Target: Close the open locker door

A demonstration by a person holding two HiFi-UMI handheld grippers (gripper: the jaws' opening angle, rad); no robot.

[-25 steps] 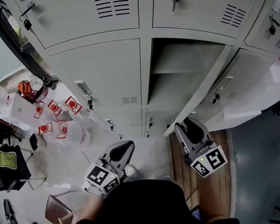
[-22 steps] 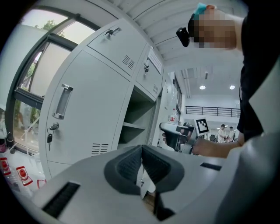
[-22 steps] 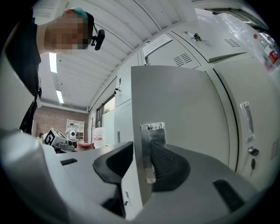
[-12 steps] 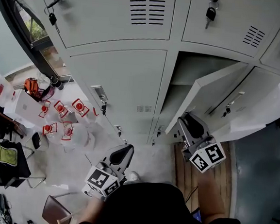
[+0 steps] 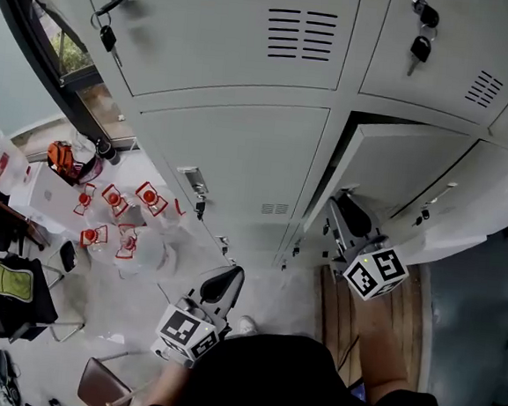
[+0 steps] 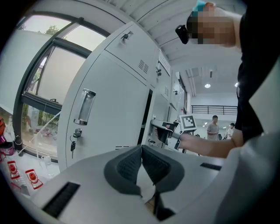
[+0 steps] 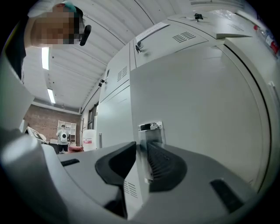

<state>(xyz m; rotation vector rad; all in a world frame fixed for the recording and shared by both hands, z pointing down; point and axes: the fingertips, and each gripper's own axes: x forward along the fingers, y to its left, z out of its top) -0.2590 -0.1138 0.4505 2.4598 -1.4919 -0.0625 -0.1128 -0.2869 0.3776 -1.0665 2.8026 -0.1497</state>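
The open locker door (image 5: 398,171) is light grey and stands only slightly ajar against the grey locker bank. My right gripper (image 5: 343,207) is at the door's free edge, low on it. In the right gripper view the door (image 7: 197,109) fills the right side, and its thin edge with a small latch plate (image 7: 151,127) runs between the jaws. My right gripper (image 7: 141,151) is closing, with its pads against that edge. My left gripper (image 5: 222,282) hangs low in front of the closed lockers, away from the door. Its pads meet with nothing between them in the left gripper view (image 6: 141,151).
Keys (image 5: 419,49) hang from the upper locker doors. Clear bottles with red labels (image 5: 115,221) sit on the floor at the left, beside a green backpack (image 5: 8,287) and a chair (image 5: 102,379). A wooden panel (image 5: 358,331) lies under the right arm.
The door has swung from wide open to almost closed, hiding the shelf inside. My right gripper moved with its edge towards the lockers. The left gripper has barely moved.
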